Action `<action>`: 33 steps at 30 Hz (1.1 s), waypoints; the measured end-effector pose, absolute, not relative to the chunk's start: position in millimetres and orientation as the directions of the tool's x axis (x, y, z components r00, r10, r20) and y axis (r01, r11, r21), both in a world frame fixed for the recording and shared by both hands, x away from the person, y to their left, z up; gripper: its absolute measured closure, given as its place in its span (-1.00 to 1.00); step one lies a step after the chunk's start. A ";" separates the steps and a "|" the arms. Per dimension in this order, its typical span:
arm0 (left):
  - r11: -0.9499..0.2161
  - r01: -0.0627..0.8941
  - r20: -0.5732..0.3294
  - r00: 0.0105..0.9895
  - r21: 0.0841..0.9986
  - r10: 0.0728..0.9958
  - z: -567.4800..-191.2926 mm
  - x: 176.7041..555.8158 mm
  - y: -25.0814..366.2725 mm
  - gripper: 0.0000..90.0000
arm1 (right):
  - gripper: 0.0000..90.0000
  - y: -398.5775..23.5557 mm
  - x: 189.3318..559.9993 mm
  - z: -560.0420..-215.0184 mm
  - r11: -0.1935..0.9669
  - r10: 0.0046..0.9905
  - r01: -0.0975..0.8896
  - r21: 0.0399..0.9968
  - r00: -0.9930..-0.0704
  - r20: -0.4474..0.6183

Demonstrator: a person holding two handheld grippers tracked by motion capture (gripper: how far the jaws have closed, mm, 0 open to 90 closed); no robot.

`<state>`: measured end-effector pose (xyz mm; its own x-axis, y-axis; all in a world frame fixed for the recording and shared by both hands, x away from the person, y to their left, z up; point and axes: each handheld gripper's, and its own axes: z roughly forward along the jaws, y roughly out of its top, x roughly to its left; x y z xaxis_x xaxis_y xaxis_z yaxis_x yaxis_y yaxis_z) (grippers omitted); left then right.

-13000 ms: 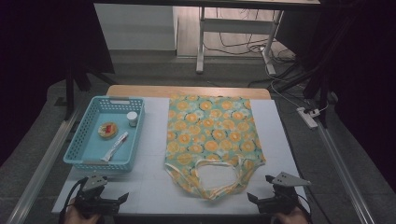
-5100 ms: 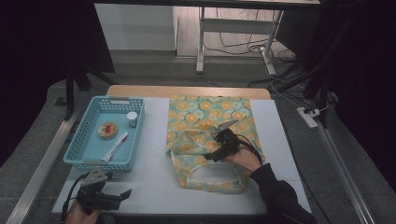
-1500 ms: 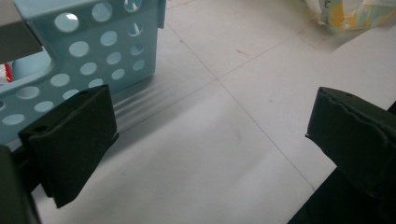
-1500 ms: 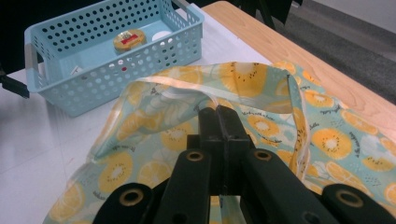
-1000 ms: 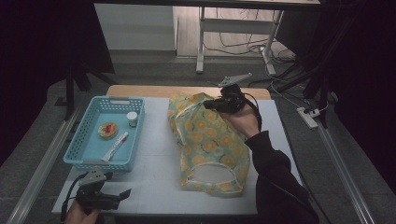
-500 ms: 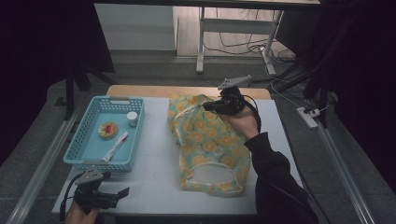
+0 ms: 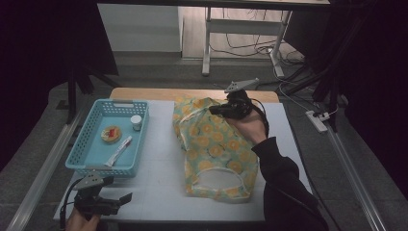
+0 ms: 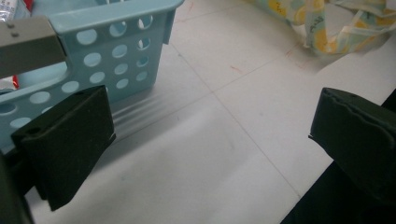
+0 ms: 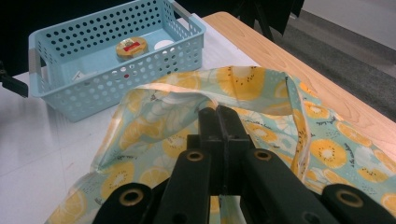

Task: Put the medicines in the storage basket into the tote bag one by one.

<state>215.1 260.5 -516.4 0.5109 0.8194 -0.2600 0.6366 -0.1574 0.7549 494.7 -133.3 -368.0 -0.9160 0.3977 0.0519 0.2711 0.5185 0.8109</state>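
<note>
Bag fold in hand.
Right gripper (image 7: 215, 110) clenched on bag (image 7: 216, 149) edge, raised to fold; left gripper (image 7: 126, 198) released, parked.

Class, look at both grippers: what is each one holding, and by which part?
The right gripper is shut on the fruit-print bag, pinching a fold of fabric near its far edge. The left gripper holds nothing.
</note>
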 end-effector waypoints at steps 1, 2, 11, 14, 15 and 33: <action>-0.157 0.637 -0.261 0.511 0.755 0.819 -516.3 215.2 260.9 -1.00 | 1.00 -132.5 494.6 -367.7 0.518 0.398 0.272 0.811 -0.916 0.053; -0.158 0.635 -0.261 0.513 0.756 0.817 -516.1 215.3 261.3 -1.00 | 1.00 -132.0 494.7 -367.4 0.520 0.396 0.270 0.811 -0.917 0.052; -0.172 0.595 -0.234 0.542 0.785 0.807 -507.5 214.6 264.9 -1.00 | 1.00 -128.1 493.9 -368.9 0.525 0.388 0.266 0.809 -0.920 0.050; -0.166 0.585 -0.233 0.545 0.794 0.805 -502.7 214.5 265.3 -1.00 | 1.00 -128.0 494.2 -369.3 0.524 0.391 0.268 0.809 -0.919 0.051; -0.166 0.585 -0.233 0.545 0.794 0.805 -502.7 214.5 265.3 -1.00 | 1.00 -127.9 494.3 -369.5 0.525 0.391 0.267 0.808 -0.919 0.050; -0.068 0.608 -0.296 0.477 0.791 0.827 -479.3 231.8 282.2 -0.99 | 1.00 -129.2 493.8 -371.8 0.528 0.394 0.268 0.806 -0.918 0.047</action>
